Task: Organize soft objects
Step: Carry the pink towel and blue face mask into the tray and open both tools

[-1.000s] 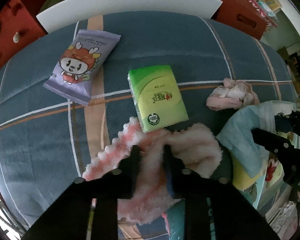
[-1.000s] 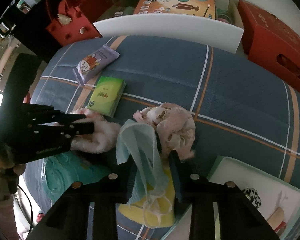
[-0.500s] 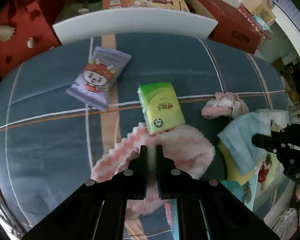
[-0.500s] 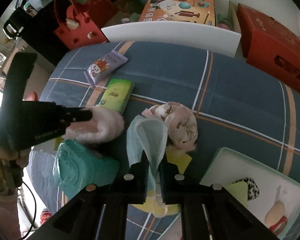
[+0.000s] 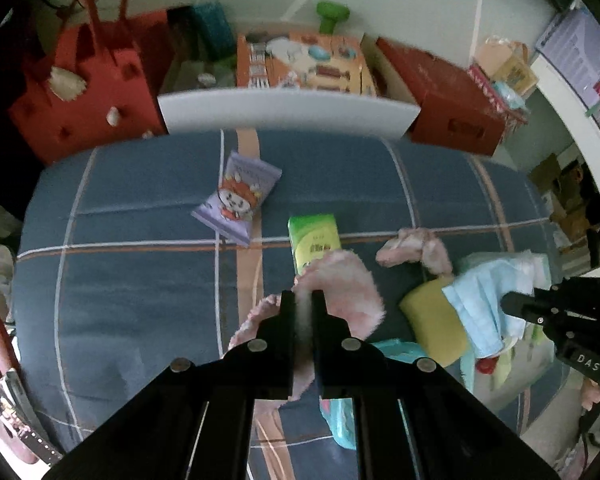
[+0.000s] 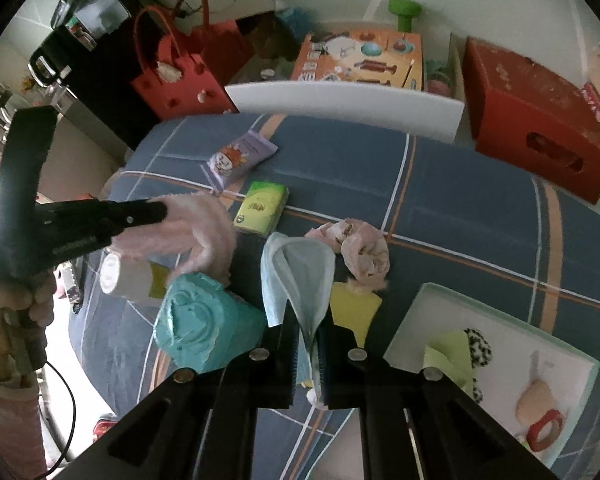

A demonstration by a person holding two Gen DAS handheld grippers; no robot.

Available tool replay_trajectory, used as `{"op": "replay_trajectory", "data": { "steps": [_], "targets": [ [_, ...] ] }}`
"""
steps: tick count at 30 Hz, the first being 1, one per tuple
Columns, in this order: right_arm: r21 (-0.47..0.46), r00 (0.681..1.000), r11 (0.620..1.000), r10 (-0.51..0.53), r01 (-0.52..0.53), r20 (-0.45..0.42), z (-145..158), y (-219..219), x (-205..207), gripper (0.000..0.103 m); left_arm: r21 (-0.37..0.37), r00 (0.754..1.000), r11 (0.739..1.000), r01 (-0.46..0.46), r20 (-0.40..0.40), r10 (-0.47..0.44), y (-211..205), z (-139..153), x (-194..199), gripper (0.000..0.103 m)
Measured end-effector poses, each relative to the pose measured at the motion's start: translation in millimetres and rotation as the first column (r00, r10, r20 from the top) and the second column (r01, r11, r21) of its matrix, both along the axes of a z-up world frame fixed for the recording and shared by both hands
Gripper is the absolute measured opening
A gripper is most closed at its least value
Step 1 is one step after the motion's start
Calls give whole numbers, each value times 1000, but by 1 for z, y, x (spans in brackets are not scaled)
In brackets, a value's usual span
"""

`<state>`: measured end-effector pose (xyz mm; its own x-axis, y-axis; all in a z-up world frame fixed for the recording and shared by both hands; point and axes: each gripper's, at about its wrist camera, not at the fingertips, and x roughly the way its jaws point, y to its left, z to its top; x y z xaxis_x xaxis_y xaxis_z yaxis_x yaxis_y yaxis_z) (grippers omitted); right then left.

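My left gripper is shut on a fluffy pink cloth and holds it above the blue plaid bed cover; the cloth also shows in the right wrist view. My right gripper is shut on a light blue face mask, lifted off the cover; it shows in the left wrist view too. A crumpled pink cloth lies beyond the mask. A yellow sponge and a rolled teal towel lie below.
A green tissue pack and a purple snack bag lie on the cover. A pale green tray with small items sits at right. A white board, red bag and red box stand behind.
Both grippers closed on their cloths and lifted: the left raised the fluffy pink cloth off the cover, the right raised the blue mask. Both cameras pulled up and back.
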<state>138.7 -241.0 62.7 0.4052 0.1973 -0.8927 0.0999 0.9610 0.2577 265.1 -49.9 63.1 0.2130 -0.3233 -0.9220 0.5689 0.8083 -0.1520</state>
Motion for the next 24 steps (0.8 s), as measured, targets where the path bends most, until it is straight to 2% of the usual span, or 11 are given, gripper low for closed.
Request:
{"op": "replay_trajectory", "data": {
  "steps": [6, 12, 20, 24],
  "targets": [
    [-9, 999, 1000, -20, 21, 35, 27, -6, -19, 9, -70, 998, 997, -26, 59, 30, 9, 44, -11, 7],
    [-21, 996, 998, -50, 51, 71, 56, -16, -42, 9, -121, 991, 993, -9, 133, 25, 4, 90, -35, 7],
    [-48, 987, 992, -108, 114, 116, 90, -45, -82, 9, -188, 974, 978, 85, 223, -42, -32, 142, -83, 7],
    [-59, 981, 986, -148, 156, 126, 97, -68, -104, 9, -204, 963, 968, 147, 252, -93, -61, 154, -110, 7]
  ]
}}
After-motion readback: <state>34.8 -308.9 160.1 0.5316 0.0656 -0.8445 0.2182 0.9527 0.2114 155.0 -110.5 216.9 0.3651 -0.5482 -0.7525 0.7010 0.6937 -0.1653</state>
